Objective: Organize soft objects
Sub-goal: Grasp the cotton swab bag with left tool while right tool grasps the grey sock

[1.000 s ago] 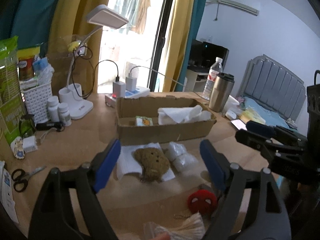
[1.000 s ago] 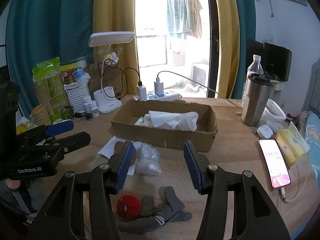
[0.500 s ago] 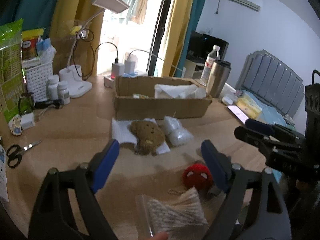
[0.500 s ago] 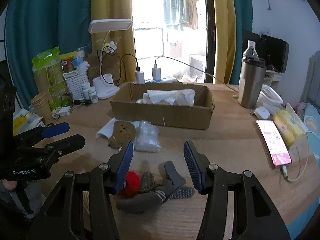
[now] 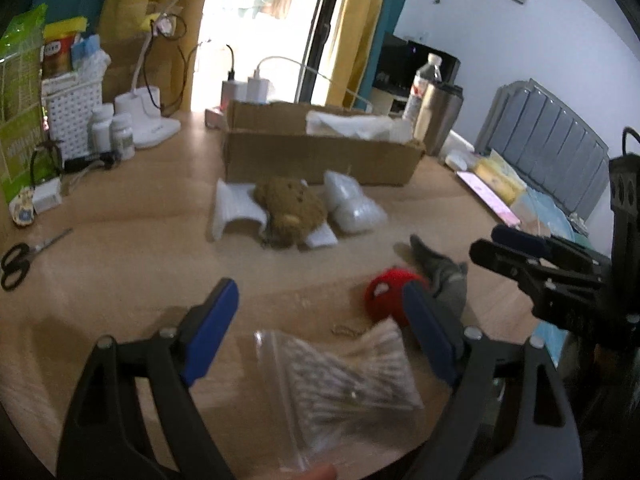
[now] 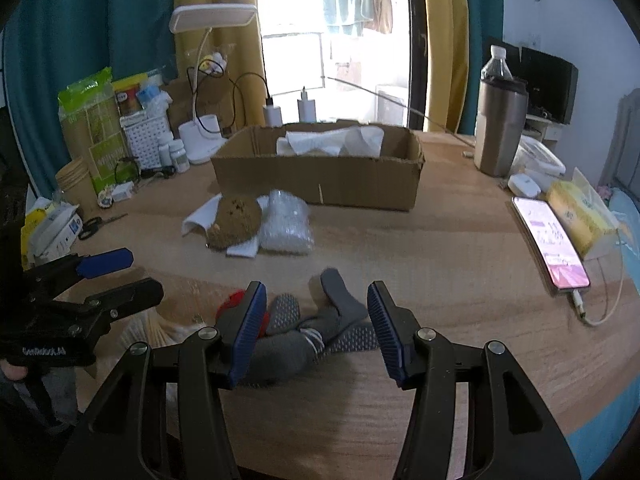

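Note:
My left gripper [image 5: 318, 292] hangs open and wide over a clear bag of cotton swabs [image 5: 348, 376] at the table's near edge, touching nothing. Just beyond its right pad lies a red plush ball [image 5: 384, 292]. My right gripper [image 6: 316, 288] is open above a pair of grey socks [image 6: 320, 332], which lie between and below its pads without contact. A brown plush toy [image 6: 236, 220] rests on a white cloth [image 6: 200, 216] beside a bubble-wrap pack [image 6: 286, 224]. Behind them stands a cardboard box [image 6: 320, 184] holding white cloth. Each gripper shows in the other's view: right gripper [image 5: 486, 240], left gripper [image 6: 144, 272].
A phone [image 6: 552, 244] on a cable and a yellow pack lie at the right edge. A steel tumbler [image 6: 500, 128] and bottle stand back right. A desk lamp [image 6: 200, 136], white basket, pill bottles and scissors [image 5: 20, 256] crowd the left side.
Both grippers sank toward the table and tilted further down. The swab bag came fully between the left pads, and the socks now sit between the right pads.

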A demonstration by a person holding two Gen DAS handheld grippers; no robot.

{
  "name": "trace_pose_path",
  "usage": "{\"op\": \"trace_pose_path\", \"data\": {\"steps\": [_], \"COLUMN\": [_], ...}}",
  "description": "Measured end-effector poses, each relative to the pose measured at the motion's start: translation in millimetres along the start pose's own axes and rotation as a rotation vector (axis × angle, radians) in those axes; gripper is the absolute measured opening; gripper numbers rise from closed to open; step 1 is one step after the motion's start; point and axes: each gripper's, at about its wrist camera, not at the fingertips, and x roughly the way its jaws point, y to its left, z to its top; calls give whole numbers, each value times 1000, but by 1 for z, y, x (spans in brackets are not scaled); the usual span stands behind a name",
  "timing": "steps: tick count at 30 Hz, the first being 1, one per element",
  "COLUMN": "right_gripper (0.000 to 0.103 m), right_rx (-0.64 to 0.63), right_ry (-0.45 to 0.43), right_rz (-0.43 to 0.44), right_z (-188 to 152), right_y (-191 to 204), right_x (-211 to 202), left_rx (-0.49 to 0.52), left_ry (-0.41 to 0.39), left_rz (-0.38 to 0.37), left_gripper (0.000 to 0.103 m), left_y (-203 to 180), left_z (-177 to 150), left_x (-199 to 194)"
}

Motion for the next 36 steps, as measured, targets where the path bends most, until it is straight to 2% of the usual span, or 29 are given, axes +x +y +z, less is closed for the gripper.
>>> {"op": "trace_pose_path", "data": {"steps": [13,27,32,34,36], "right_gripper": [56,56,56,54,42], "right_rx": [21,46,63,64,63], "right_ry": [47,107,117,122,127], "right_rz": [12,58,82,100,127], "right_z": [-14,-22,-26,-26,-25], "right_y": [-3,-2,0,0,2], "right_x": [12,32,38,40,40], "left_rx": [55,136,128,120,117], "left_ry": [76,185,182,179,177], "left_rz": [-33,36,43,43,43], "left_gripper": [86,86,85,82,77], "left_y": [-18,-25,-22,-20,-18], "left_z": [-20,-34,-34,-34,-34], "left_x": [13,36,35,35,34]}}
